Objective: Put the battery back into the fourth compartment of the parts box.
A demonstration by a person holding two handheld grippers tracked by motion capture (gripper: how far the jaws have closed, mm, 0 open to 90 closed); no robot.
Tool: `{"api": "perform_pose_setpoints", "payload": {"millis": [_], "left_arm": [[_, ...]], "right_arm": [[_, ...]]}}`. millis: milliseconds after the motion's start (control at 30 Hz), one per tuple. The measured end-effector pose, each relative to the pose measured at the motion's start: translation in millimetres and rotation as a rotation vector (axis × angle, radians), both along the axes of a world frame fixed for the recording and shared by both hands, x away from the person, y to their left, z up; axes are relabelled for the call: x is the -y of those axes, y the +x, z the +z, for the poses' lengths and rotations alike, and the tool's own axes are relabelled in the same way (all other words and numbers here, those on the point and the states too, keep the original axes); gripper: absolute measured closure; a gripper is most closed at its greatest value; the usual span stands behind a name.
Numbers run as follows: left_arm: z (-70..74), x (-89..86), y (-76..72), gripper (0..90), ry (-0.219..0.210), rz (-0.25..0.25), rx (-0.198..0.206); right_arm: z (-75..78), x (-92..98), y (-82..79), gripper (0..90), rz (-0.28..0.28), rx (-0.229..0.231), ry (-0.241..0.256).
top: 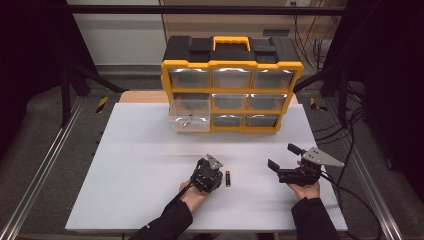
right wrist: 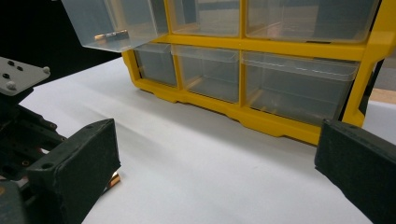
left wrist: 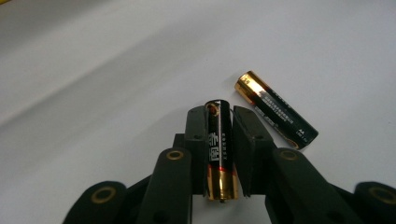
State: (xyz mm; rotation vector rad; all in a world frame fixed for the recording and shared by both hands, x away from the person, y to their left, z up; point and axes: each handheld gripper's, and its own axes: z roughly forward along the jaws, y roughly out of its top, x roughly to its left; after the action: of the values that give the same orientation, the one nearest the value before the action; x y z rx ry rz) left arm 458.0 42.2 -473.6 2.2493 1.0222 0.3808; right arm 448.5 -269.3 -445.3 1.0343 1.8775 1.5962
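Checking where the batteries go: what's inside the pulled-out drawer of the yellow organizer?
The open drawer holds one small gold-and-dark object, apparently a battery. Glare hides the rest of its floor.

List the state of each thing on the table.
Left gripper: shut on a battery.
Right gripper: open, holding nothing.
Second battery: lying loose on the table.
Bottom-left drawer: pulled out.
Other drawers: pushed in.

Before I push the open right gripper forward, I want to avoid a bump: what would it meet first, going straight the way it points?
Probably the yellow drawer cabinet. In the right gripper view, the right gripper points over bare white table at its lower drawers. Depth is unclear, and the high view suggests it aims more leftward.
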Motion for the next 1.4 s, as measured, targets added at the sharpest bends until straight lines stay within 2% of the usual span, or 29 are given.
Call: {"api": "perform_pose_setpoints", "payload": {"millis": [267,400,667,800,833,900,933,1067,1200,1400], "left_arm": [[1.0,-1.8,2.5,75.8,0.003,-0.027,-0.008],[1.8,-3.6,3.4,75.9,-0.010,-0.038,-0.025],[8.5,-5.8,1.8,75.9,-0.024,-0.056,-0.016],[15.6,-9.2,1.4,75.9,-0.043,-0.067,-0.010],[19.2,-10.9,2.7,75.9,-0.055,-0.092,0.021],[21.3,-11.4,1.7,75.8,-0.062,-0.089,0.019],[26.8,-13.3,-1.0,75.9,-0.069,-0.077,0.008],[34.4,-17.4,-2.0,75.9,-0.085,-0.085,0.021],[47.4,-25.9,-3.5,75.9,-0.122,-0.083,0.038],[61.7,-34.3,-5.2,75.9,-0.144,-0.082,0.065]], "right_arm": [[0.1,0.1,0.0,0.3,-0.002,0.001,0.000],[0.0,0.0,0.0,0.3,-0.002,0.001,0.000],[0.0,-0.1,0.0,0.3,0.000,-0.001,0.000],[0.0,-0.1,0.0,0.3,0.000,0.000,0.001],[0.1,0.0,0.0,0.3,-0.001,0.001,0.002],[0.1,0.0,0.0,0.3,-0.001,0.002,0.001],[0.1,0.1,0.0,0.3,-0.001,0.002,0.001],[0.2,0.2,-0.1,0.3,-0.001,0.002,0.002],[0.3,0.1,-0.1,0.3,-0.001,0.002,0.003],[0.4,0.2,-0.2,0.3,-0.001,0.002,0.003]]}}
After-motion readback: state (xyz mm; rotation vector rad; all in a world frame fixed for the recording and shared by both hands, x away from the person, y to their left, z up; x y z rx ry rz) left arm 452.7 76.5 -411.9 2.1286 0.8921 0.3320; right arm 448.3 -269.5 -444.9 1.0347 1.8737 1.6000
